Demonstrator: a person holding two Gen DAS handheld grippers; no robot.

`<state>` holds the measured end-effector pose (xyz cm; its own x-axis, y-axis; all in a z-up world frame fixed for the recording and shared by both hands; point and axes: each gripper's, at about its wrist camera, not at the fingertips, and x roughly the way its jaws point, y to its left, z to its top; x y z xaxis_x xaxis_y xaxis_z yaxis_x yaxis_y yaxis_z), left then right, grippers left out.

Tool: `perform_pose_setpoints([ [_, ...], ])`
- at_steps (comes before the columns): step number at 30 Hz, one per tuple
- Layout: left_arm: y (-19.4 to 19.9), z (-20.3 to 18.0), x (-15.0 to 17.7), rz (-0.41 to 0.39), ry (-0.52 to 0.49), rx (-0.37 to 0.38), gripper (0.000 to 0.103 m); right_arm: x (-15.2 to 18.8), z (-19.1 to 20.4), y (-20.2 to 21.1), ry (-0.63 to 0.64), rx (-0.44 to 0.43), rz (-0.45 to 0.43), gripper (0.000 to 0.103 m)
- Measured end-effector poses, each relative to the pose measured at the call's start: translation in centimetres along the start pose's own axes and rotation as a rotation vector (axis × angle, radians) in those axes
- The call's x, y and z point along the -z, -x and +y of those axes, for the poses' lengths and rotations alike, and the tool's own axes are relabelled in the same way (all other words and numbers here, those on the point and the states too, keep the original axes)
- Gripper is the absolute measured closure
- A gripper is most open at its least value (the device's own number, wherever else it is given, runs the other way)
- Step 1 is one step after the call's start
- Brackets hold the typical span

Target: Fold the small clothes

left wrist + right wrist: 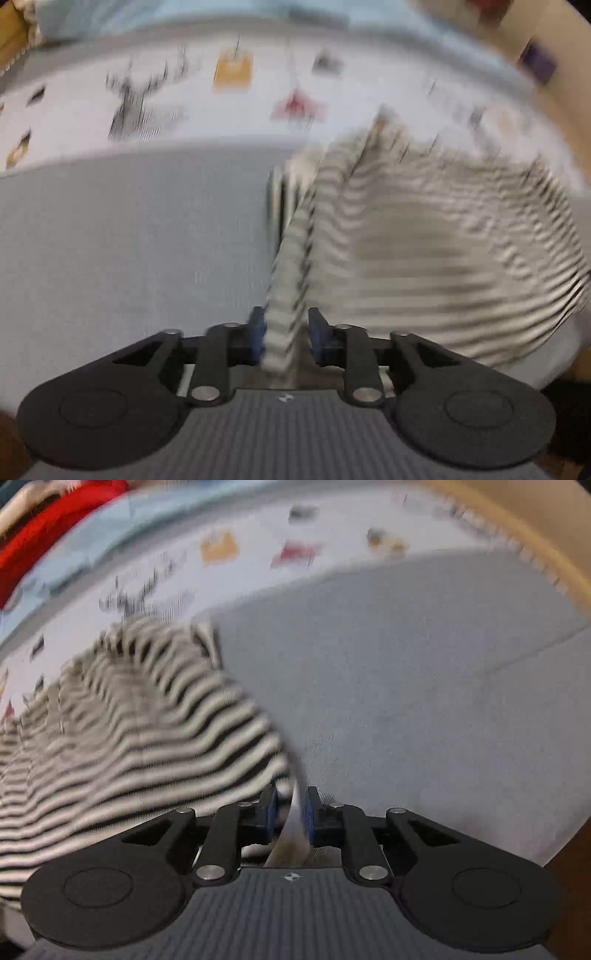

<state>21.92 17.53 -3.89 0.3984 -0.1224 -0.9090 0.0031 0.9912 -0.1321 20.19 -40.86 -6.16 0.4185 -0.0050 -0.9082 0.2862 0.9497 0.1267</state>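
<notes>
Item: striped garment [424,236], black-and-white, small. Location: held raised over the grey sheet [129,240] of a bed; in the left wrist view it hangs to the right, in the right wrist view [147,720] to the left. Both views are blurred by motion; the garment type cannot be told.

Left hand-held gripper [284,332]: jaws narrow, a bunched striped edge gripped between the blue pads [258,332].

Right hand-held gripper [290,812]: jaws narrow, a thin pale edge of the same garment pinched between them.

Risks, as judged: the right grip appears to be on a slim strip only, so a sharp tug could pull the cloth free. The left grip takes a thick bunch, so layers could be caught unevenly and the fold skewed. Uneven tension between the two grips would twist the cloth.

Edges and room: open grey sheet is seen left of the garment in the left view and right of it in the right view. A printed cover [229,88] lies at the far side. The bed's near right edge [554,849] is close; a laydown there could let cloth slide off.
</notes>
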Motion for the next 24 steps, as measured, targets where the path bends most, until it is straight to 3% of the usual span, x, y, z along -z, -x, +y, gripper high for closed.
perform_pose_setpoints([
  [2,0.4,-0.4,-0.6,-0.043,0.018,0.065,0.073,-0.3,0.1,1.3,0.006,-0.026,-0.070,0.082],
  [5,-1.4,-2.1,-0.9,0.007,-0.025,0.119,0.072,-0.2,1.4,1.9,0.062,-0.152,-0.103,0.082],
  [8,-5.7,-3.5,0.3,0.179,-0.105,0.048,0.070,0.3,2.8,-0.4,0.151,-0.185,0.011,0.082],
  [9,-7.2,-3.8,1.0,0.240,-0.131,-0.001,0.069,0.7,3.2,-1.7,0.186,-0.147,0.067,0.082],
  [10,-7.9,-3.8,1.3,0.265,-0.146,-0.026,0.058,1.1,3.2,-2.7,0.213,-0.102,0.113,0.082],
  [14,-6.8,-2.8,0.2,0.205,-0.075,-0.020,0.055,0.5,2.7,-3.4,0.180,-0.091,0.132,0.081],
  [17,-4.2,-2.8,-0.8,0.051,-0.062,0.027,0.055,0.0,3.3,-1.8,0.197,-0.111,0.054,0.080],
  [19,-3.0,-4.1,-1.4,-0.038,-0.068,0.114,0.055,-0.1,4.6,-0.5,0.230,-0.159,-0.010,0.080],
  [21,-2.6,-6.4,-1.9,-0.094,-0.124,0.179,0.055,-0.1,6.0,0.4,0.268,-0.220,-0.071,0.078],
  [24,-3.5,-10.2,-1.7,-0.121,-0.260,0.217,0.055,-0.1,9.3,0.7,0.343,-0.315,-0.118,0.078],
])
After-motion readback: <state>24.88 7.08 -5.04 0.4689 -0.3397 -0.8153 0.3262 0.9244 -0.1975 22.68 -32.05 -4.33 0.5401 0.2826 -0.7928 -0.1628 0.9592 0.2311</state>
